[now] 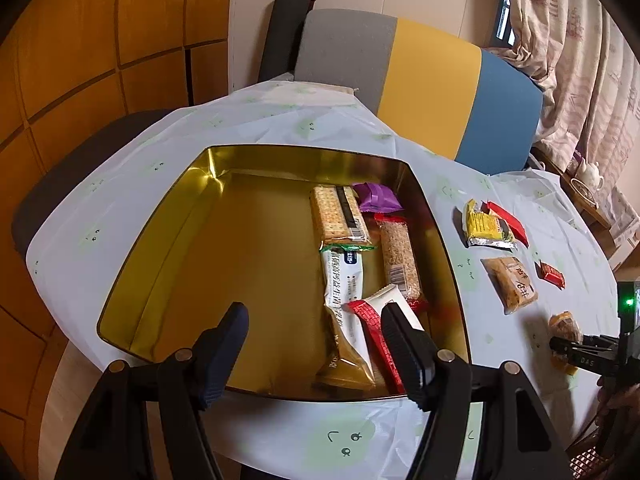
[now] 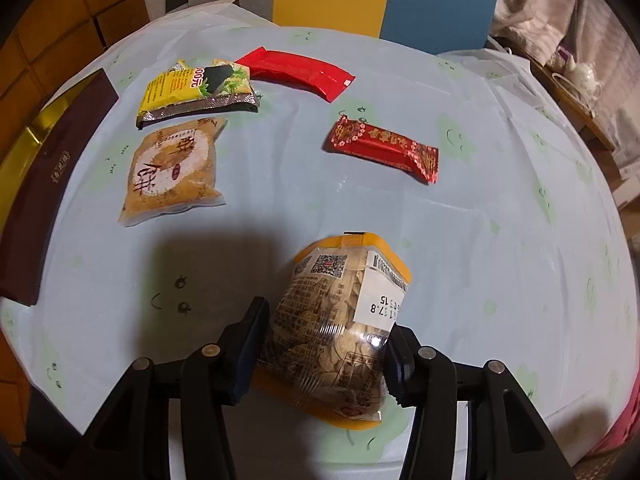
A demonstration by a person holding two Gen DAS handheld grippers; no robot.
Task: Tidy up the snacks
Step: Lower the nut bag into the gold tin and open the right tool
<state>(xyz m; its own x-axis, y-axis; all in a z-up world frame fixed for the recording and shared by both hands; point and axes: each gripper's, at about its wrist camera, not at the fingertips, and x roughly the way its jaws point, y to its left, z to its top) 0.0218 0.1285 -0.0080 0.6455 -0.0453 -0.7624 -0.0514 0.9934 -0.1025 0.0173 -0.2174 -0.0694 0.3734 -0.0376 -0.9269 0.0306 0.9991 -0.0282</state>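
You are roughly halfway through, judging by how things lie. Six snacks already sit in the gold tin (image 1: pixel 168 264), all crowded along its right side: a cracker pack (image 1: pixel 340 216), a purple packet (image 1: pixel 378 196), a sesame bar (image 1: pixel 400 264), a long white packet (image 1: pixel 344 292), and at the near end a red stick (image 1: pixel 376 340) and a small white packet (image 1: pixel 394 300). The tin's left half is bare.

Five are still out on the surface (image 2: pixel 480 240). Your right gripper (image 2: pixel 324 344) has its pads pressed on the sides of the orange-edged pastry pack (image 2: pixel 340 312), near you on the cloth — that one looks next for the tin. Beyond it lie the brown biscuit pack (image 2: pixel 172 172) to the left, the yellow seaweed packet (image 2: pixel 192 88) farther off, the plain red wrapper (image 2: pixel 296 72) at the far edge of the group, and the patterned red candy bar (image 2: pixel 384 148) to the right.

Your left gripper (image 1: pixel 316 352) hangs over the tin's near edge with jaws spread wide and nothing between them.

The surface is a round table under a pale cloth printed with small green faces. Behind it stands a chair (image 1: pixel 432 92) striped grey, yellow and blue; wood panelling (image 1: pixel 80 40) fills the left, a patterned curtain (image 1: pixel 580 40) the right, with a white teapot (image 2: pixel 582 72) on a low stand far right.
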